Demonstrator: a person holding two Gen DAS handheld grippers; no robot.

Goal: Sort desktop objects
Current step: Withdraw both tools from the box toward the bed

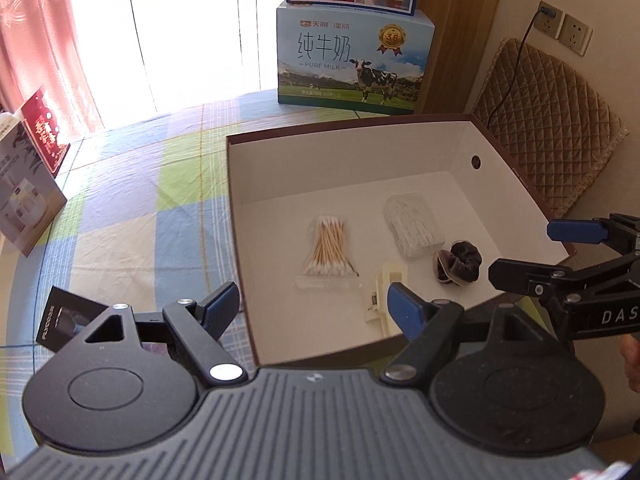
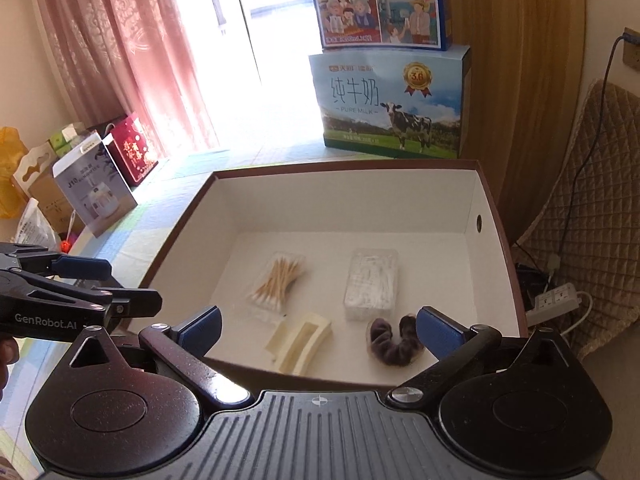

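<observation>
Left wrist view: the left tool (image 1: 310, 304), blue pads spread and empty, hangs over a white-lined cardboard box (image 1: 516, 152) on a checked cloth table (image 1: 132, 208). Inside lie bagged cotton swabs (image 1: 328, 250), a clear floss-pick case (image 1: 414, 224), a cream plastic piece (image 1: 390, 292) and a dark velvet scrunchie (image 1: 458, 266). A carton (image 1: 354, 60) behind reads "PURE MILK".

Right wrist view: the right tool (image 2: 318, 328), likewise spread, holds nothing; the left tool's arm reads "GenRobot.AI".
</observation>
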